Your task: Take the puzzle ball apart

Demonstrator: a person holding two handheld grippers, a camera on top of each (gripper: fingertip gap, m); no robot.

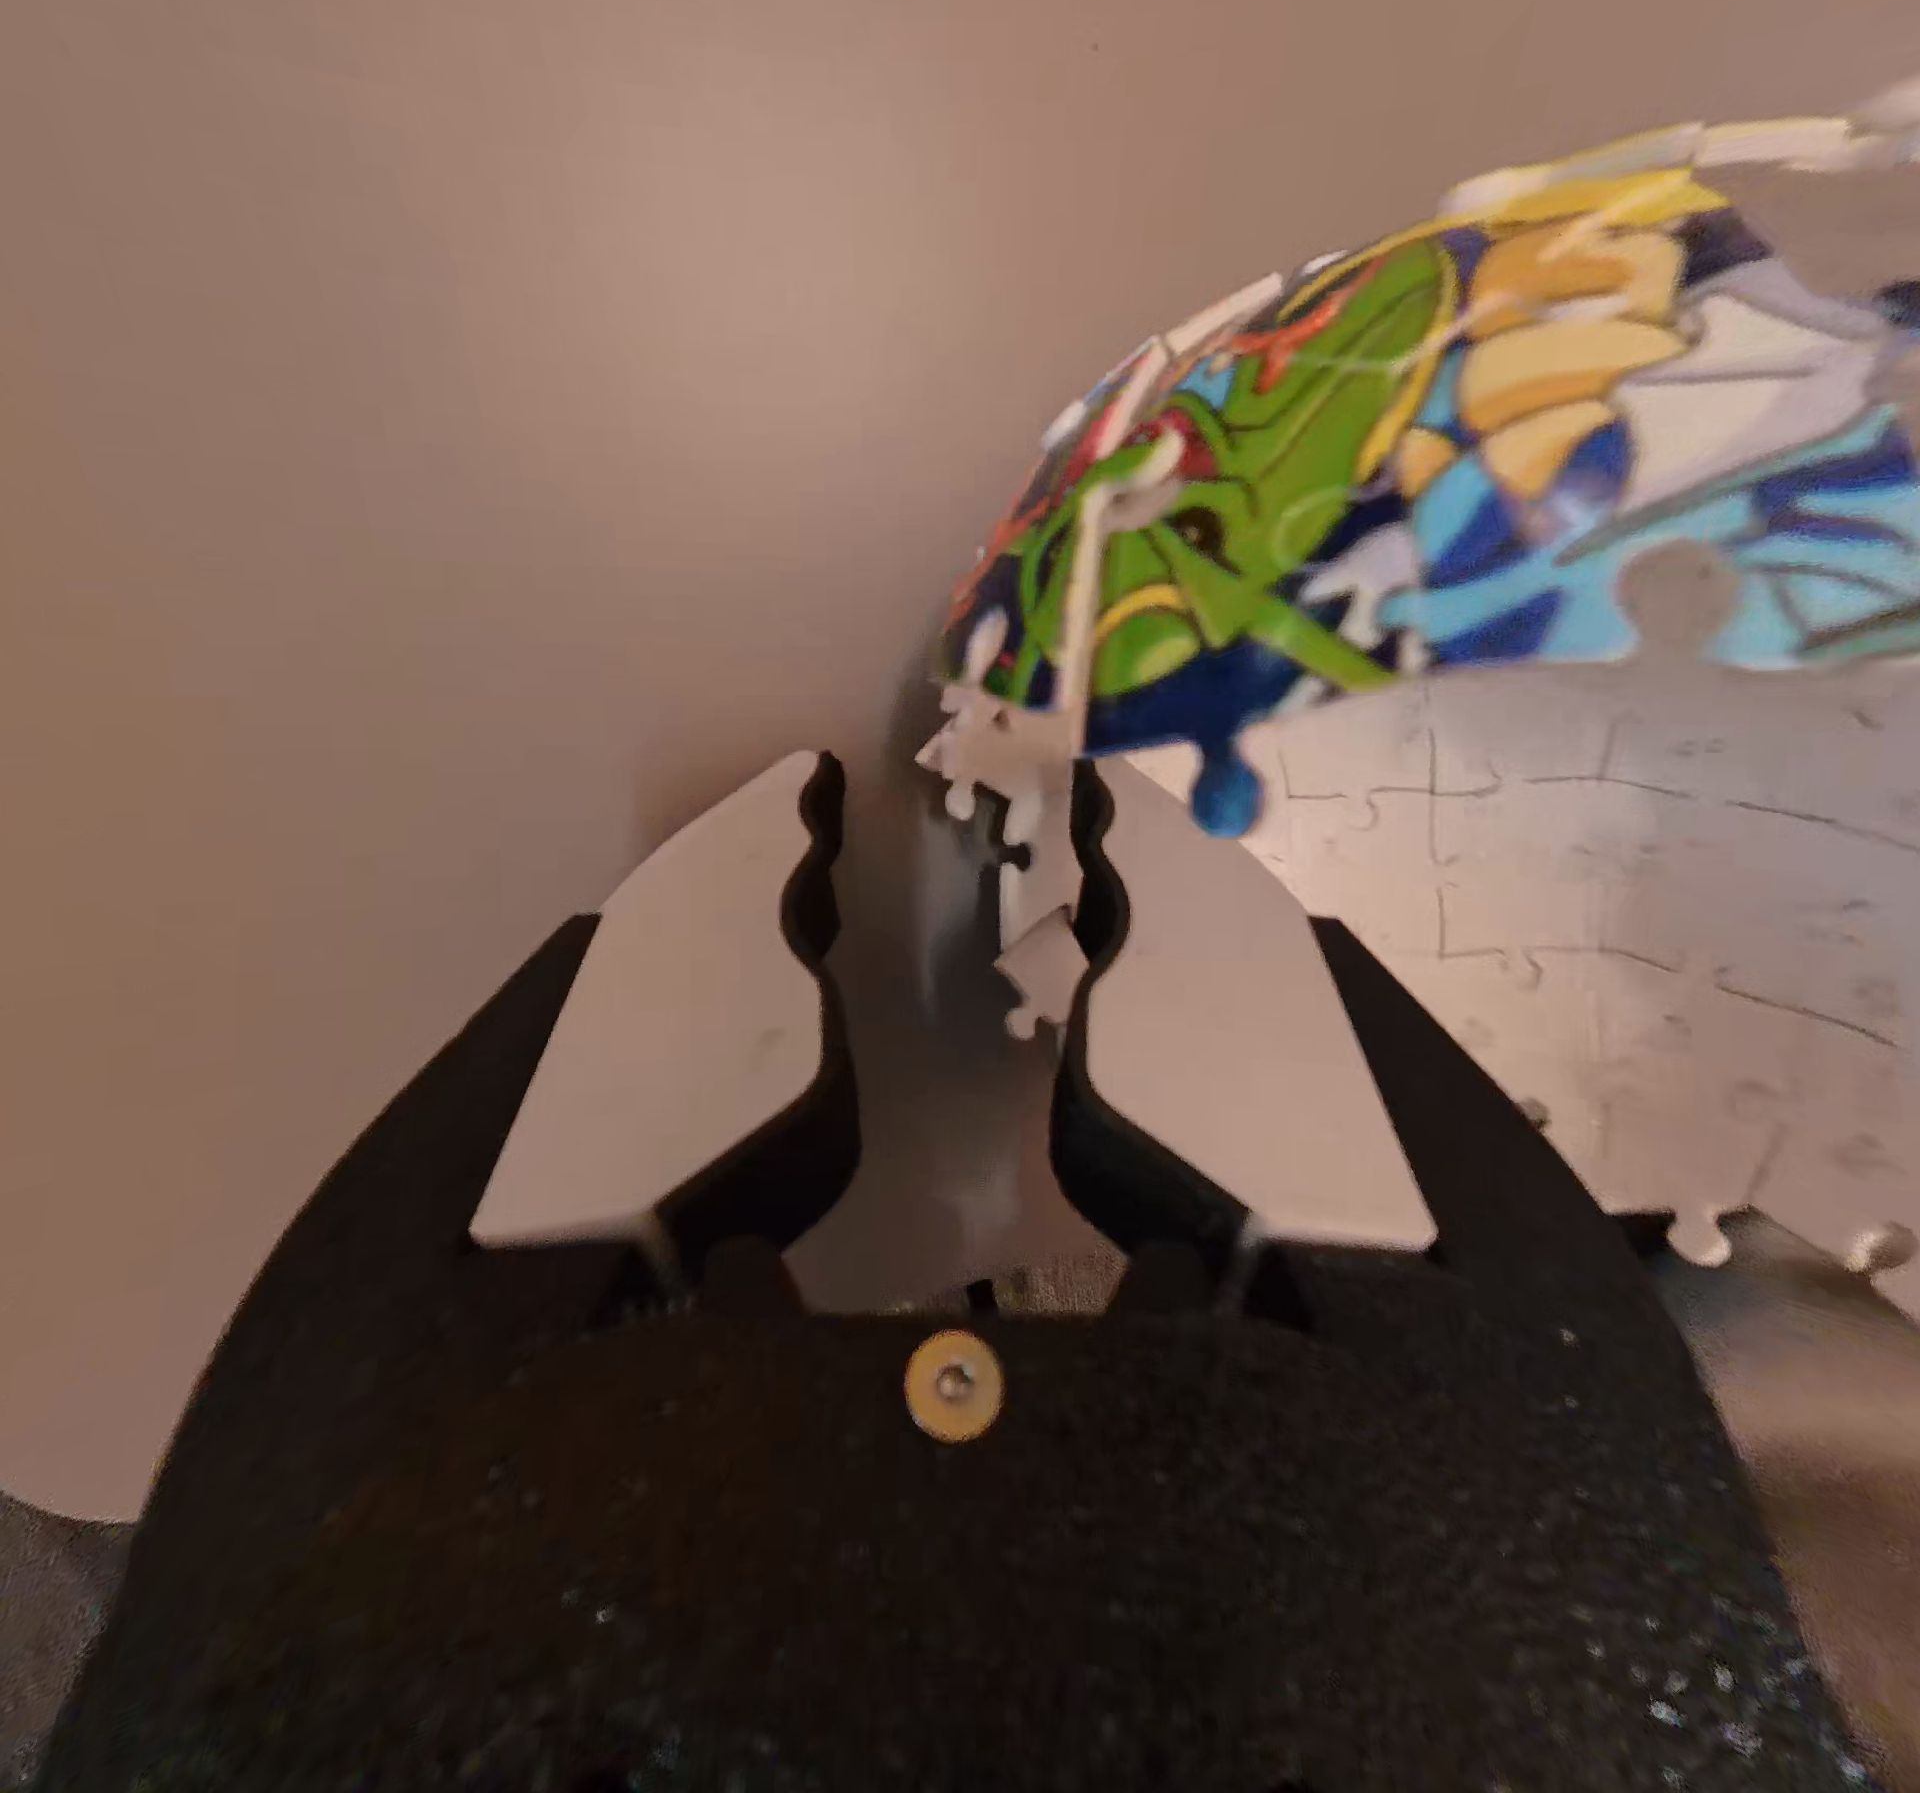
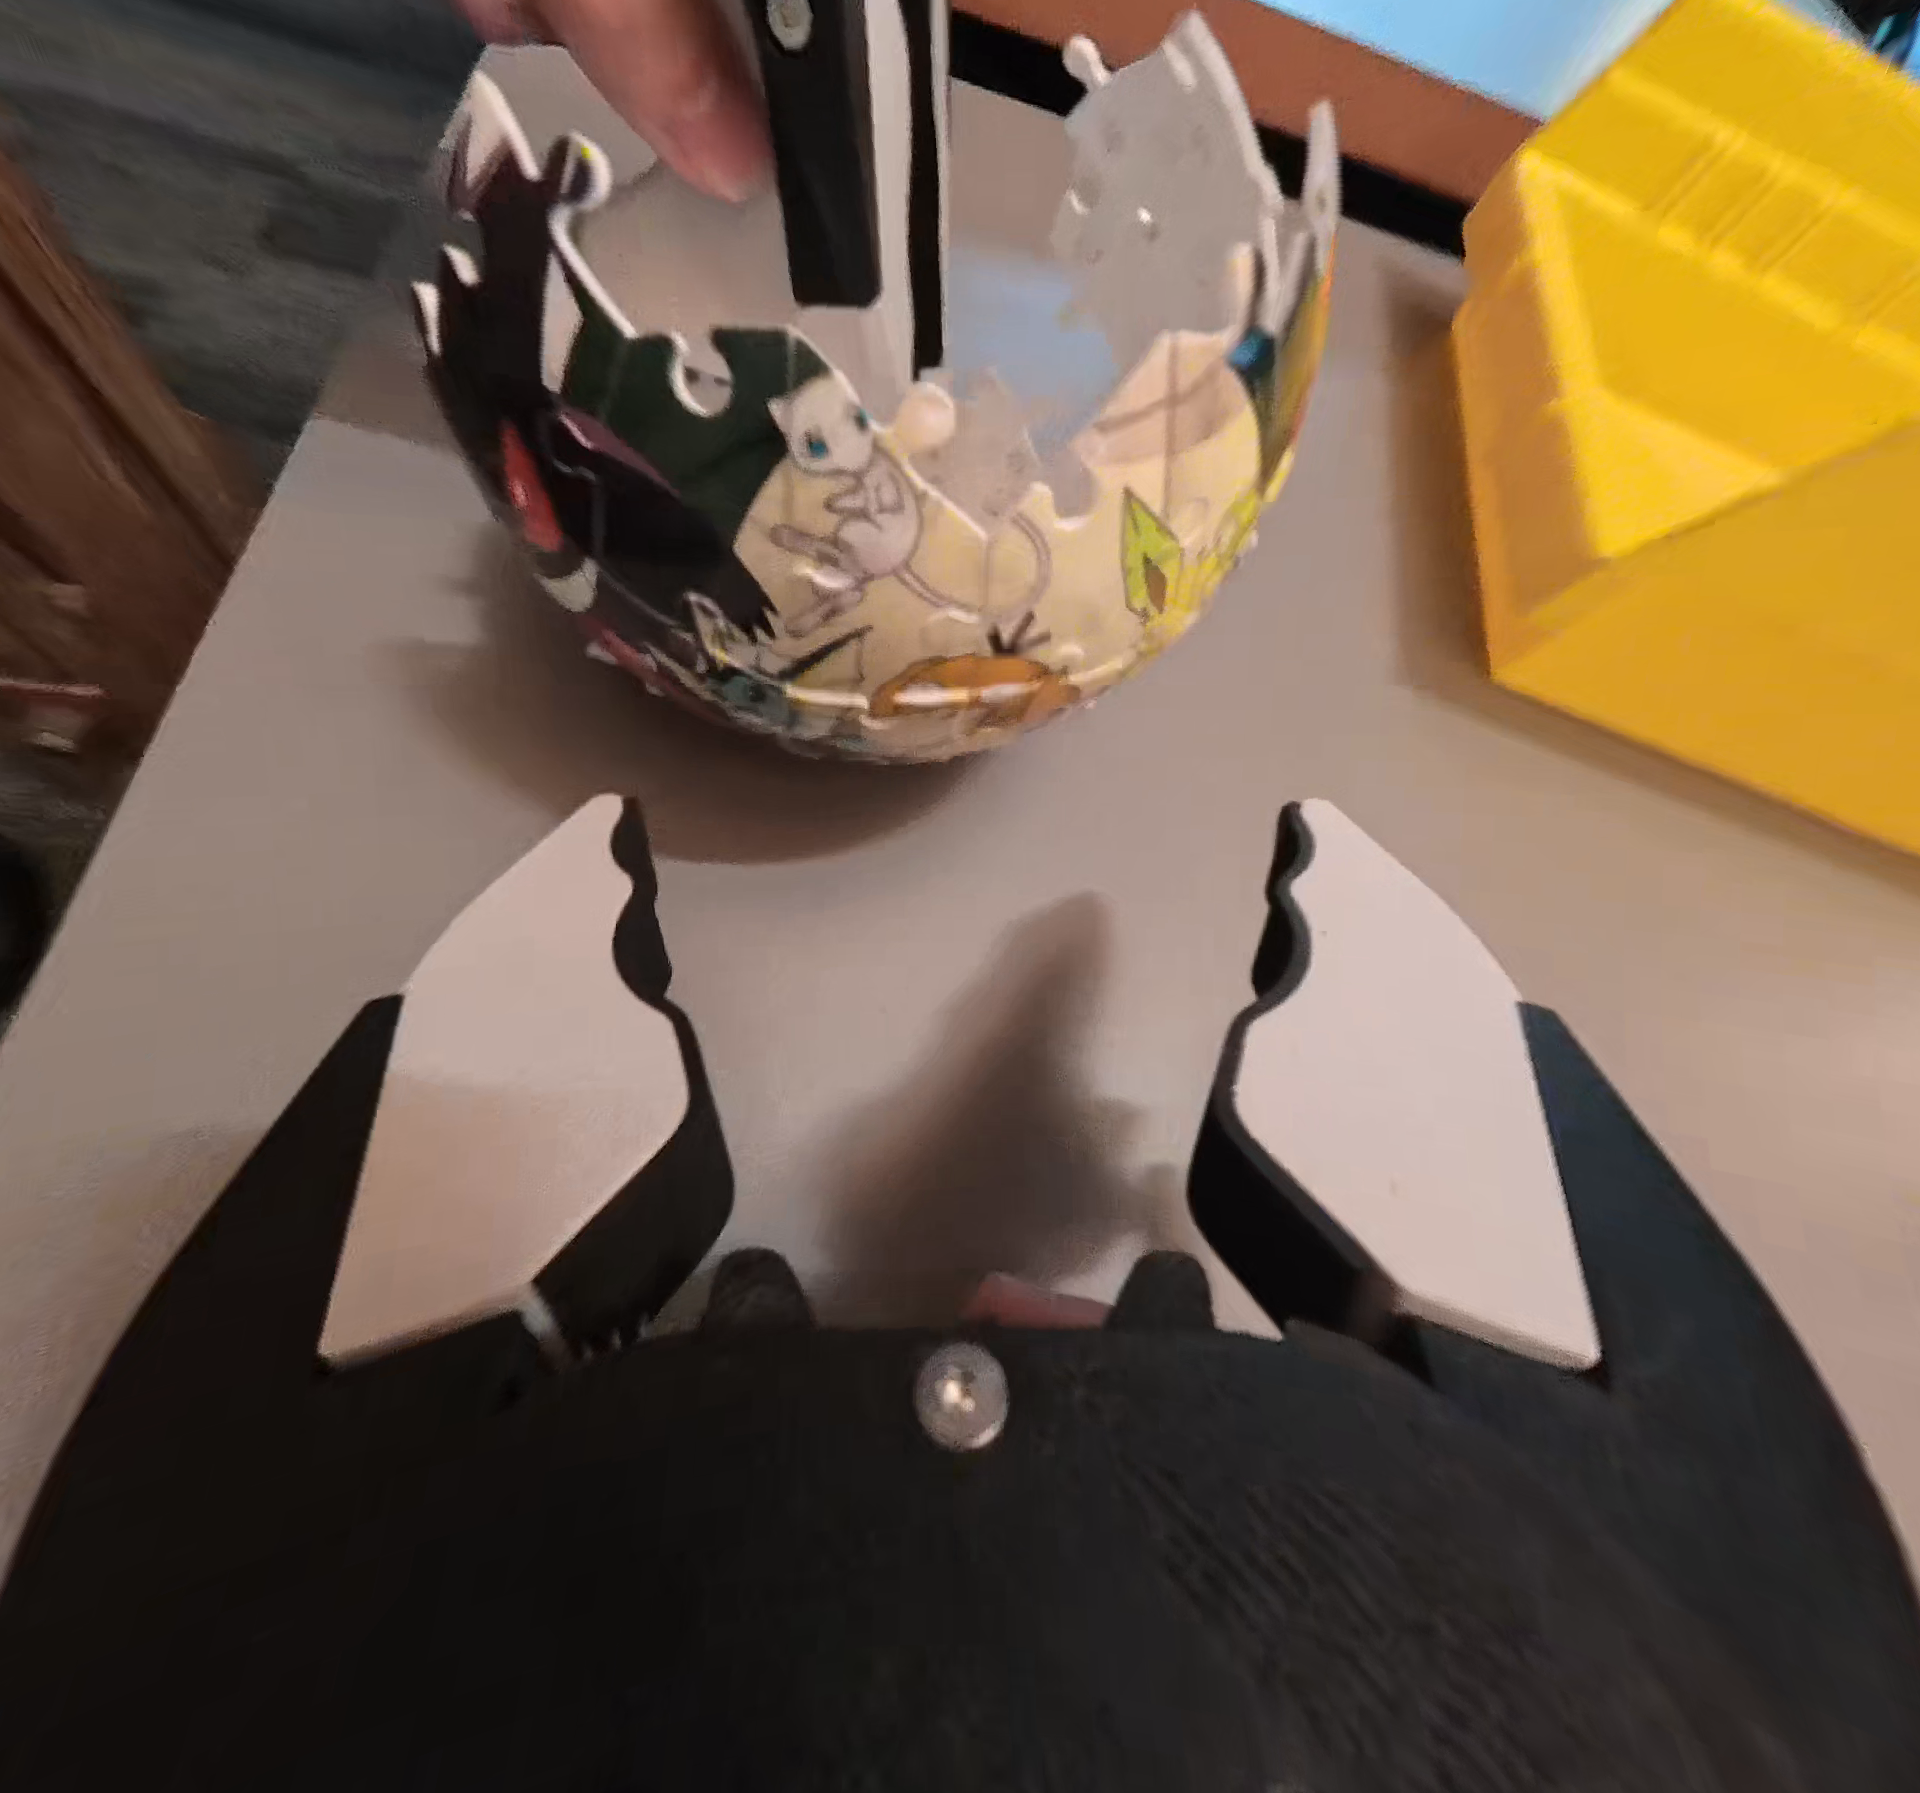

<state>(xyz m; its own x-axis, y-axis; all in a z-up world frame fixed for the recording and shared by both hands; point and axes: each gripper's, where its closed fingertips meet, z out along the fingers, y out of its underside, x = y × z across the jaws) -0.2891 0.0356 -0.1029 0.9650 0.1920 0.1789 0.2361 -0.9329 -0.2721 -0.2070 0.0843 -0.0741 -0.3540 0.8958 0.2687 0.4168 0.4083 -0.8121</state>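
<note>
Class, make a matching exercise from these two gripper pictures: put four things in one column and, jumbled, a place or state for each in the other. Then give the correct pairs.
Things
1. left gripper
2. right gripper
3. puzzle ball
4. yellow bin

Places or states
A. wide open, holding nothing
B. on the table, at the right edge
C. top gone, open like a bowl
D. at the ball's jagged rim, with white pieces between its fingers

Pairs: 1-D, 2-A, 3-C, 4-B
</note>
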